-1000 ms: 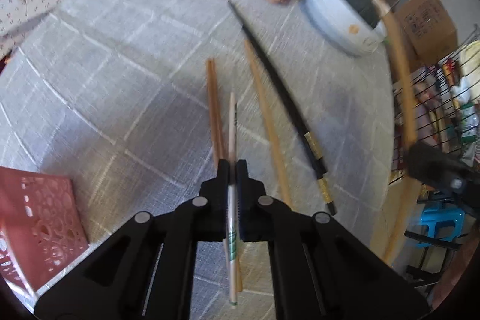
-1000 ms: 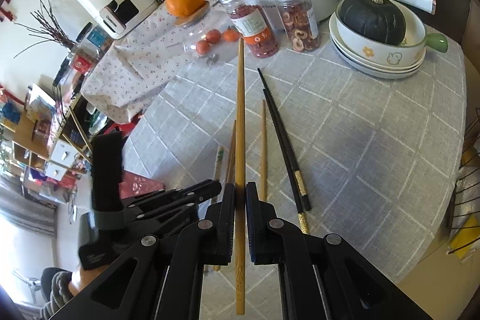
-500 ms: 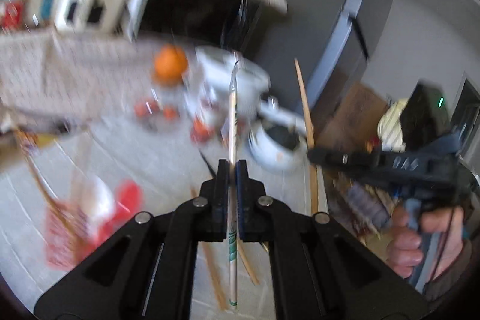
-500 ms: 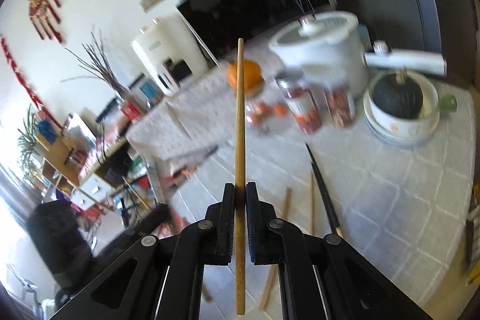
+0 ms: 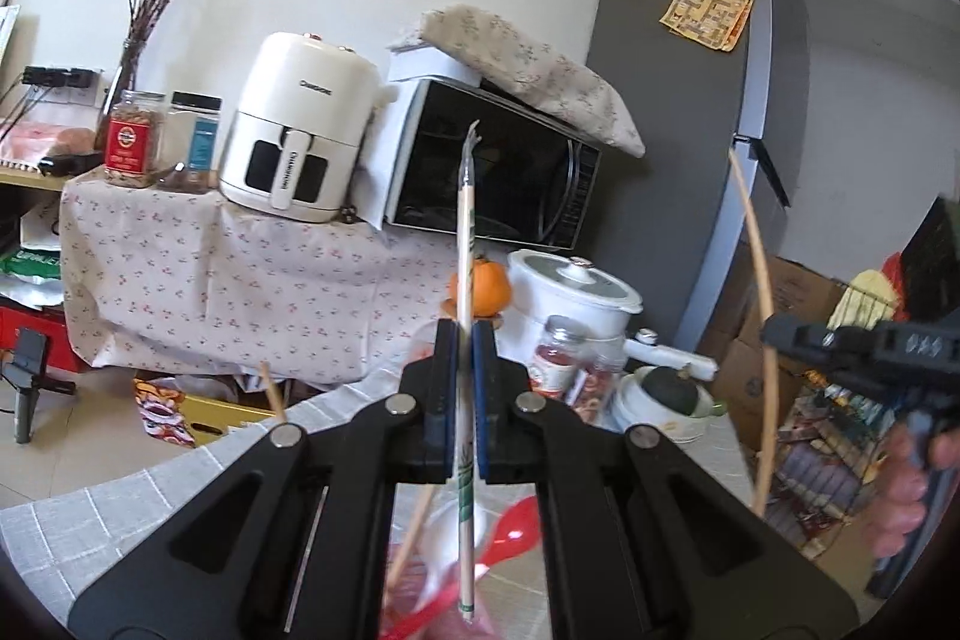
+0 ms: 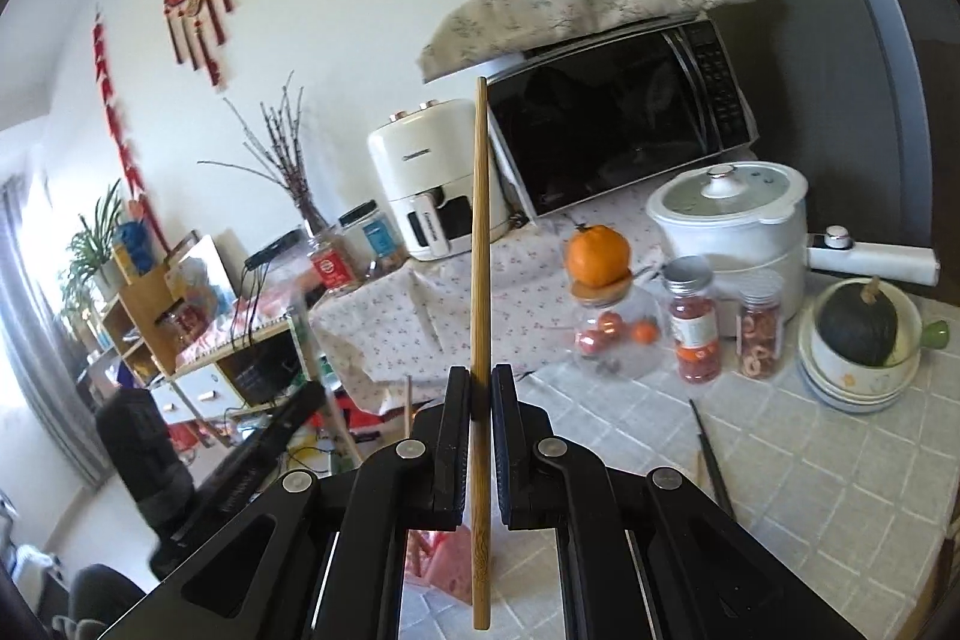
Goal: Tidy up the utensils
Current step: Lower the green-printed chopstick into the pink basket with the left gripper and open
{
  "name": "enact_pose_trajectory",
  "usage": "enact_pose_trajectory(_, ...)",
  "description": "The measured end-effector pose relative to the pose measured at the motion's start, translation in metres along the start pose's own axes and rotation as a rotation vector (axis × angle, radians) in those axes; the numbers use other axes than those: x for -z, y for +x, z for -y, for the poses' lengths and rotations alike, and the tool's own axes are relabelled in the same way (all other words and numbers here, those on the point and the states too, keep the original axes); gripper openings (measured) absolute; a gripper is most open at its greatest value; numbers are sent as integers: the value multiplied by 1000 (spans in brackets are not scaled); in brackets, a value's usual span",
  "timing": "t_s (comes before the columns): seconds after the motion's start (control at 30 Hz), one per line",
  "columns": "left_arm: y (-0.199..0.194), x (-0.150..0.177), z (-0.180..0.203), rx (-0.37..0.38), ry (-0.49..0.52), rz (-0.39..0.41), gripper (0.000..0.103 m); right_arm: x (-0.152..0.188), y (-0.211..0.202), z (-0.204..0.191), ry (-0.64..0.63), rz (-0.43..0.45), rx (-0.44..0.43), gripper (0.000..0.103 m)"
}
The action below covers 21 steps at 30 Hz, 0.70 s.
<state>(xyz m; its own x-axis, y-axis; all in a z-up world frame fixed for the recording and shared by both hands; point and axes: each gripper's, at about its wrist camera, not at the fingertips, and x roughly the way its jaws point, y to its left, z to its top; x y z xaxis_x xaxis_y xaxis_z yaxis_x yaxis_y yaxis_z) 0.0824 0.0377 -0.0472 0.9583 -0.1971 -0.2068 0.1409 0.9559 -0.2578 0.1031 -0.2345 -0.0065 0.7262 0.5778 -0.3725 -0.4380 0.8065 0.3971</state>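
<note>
Your left gripper (image 5: 463, 340) is clenched on a paper-wrapped chopstick (image 5: 465, 244), which stands upright between the fingers with its torn wrapper tip at the top and its lower end hanging below the jaws; just under that lower end sit a red spoon (image 5: 510, 532) and the slanting shaft of a wooden chopstick (image 5: 414, 526), both rising from a pink holder (image 5: 414, 589) that is blurred and mostly hidden by the gripper. Your right gripper (image 6: 479, 388) is clamped on a bamboo chopstick (image 6: 480, 232), also held upright, its carved butt end reaching down past the jaws; the pink holder (image 6: 450, 559) shows below and slightly left of that end, on the grey checked surface (image 6: 810, 478). To the right on that surface lies a black chopstick (image 6: 711, 457), flat and well apart from the holder.

Farther back along the surface stand a glass jar (image 6: 612, 334) with an orange (image 6: 598, 256) on its lid, two small jars of snacks (image 6: 696, 322), a white cooker (image 6: 729, 220) and a stack of bowls (image 6: 858, 370) carrying a dark green squash (image 6: 858, 322). Beyond the surface — on a side table draped in a flowered cloth (image 5: 240, 274) — sit a white air fryer (image 5: 300, 124) and a microwave (image 5: 498, 172) with a cloth-covered bundle on top. In the left view your right gripper (image 5: 774, 334) appears at the far right edge with the bamboo chopstick (image 5: 753, 280) bowed by the lens; a grey fridge (image 5: 678, 40) stands behind.
</note>
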Motion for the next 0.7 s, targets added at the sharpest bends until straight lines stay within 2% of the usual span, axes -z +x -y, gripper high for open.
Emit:
enact_pose_trajectory(0.37, 5, 30, -6, -56, 91, 2, 6, 7, 19, -16, -43, -16, -19, 7)
enact_pose_trajectory(0.7, 8, 56, 6, -56, 175, -74, 6, 12, 26, -29, -81, -16, -23, 7)
